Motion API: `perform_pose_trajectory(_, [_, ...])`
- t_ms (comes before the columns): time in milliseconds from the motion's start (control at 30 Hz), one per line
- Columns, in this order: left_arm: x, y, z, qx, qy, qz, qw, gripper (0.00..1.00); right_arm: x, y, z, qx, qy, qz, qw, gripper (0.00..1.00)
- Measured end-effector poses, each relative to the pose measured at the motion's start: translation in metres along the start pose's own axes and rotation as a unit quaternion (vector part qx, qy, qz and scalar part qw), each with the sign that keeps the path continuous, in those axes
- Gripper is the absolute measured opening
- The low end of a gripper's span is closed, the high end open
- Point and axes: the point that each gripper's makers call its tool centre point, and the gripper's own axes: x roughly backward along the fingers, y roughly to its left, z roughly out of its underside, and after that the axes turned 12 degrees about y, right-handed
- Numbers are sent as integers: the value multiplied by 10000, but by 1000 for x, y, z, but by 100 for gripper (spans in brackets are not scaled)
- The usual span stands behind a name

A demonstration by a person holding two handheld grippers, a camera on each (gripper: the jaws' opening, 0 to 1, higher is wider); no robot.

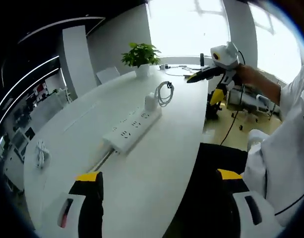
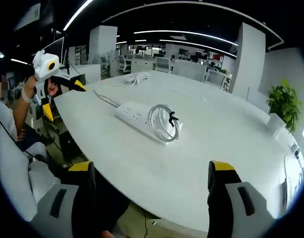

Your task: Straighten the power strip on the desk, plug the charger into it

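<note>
The power strip [image 1: 132, 127] lies on the surface [image 1: 156, 163]; the charger [image 1: 151, 101] sits at its far end, the coiled cable [image 1: 165, 92] just beyond.

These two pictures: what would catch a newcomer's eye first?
Probably the white power strip lying at a slant on the long white desk, with a white charger and its coiled cable at its far end. Next, the yellow-tipped tongs: the left tongs and the right tongs both open, empty, held back from the desk edge. A potted plant stands at the desk's far end.
</note>
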Motion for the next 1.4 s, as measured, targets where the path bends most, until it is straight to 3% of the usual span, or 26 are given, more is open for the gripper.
perform_pose_trajectory(367, [24,-22,37,206,192,-260,9993,93,29,6,18,-349,-290,125,9989,91])
perform_pose_trajectory(500, [31,-32,48,248,229,-344,9988,93,36,7,32,-408,-207,239,9987,90])
perform_pose_trajectory(833, [59,-47,75,499,148,-730,9960,93,58,23,57,-654,-387,271,9967,90])
perform_pose_trajectory(1133, [70,-61,87,354,171,-782,9962,89,81,31,58,-738,-617,390,9946,89])
perform_pose_trajectory(1400, [76,-65,80,296,161,-814,9961,89,92,32,58,-703,-696,474,9940,89])
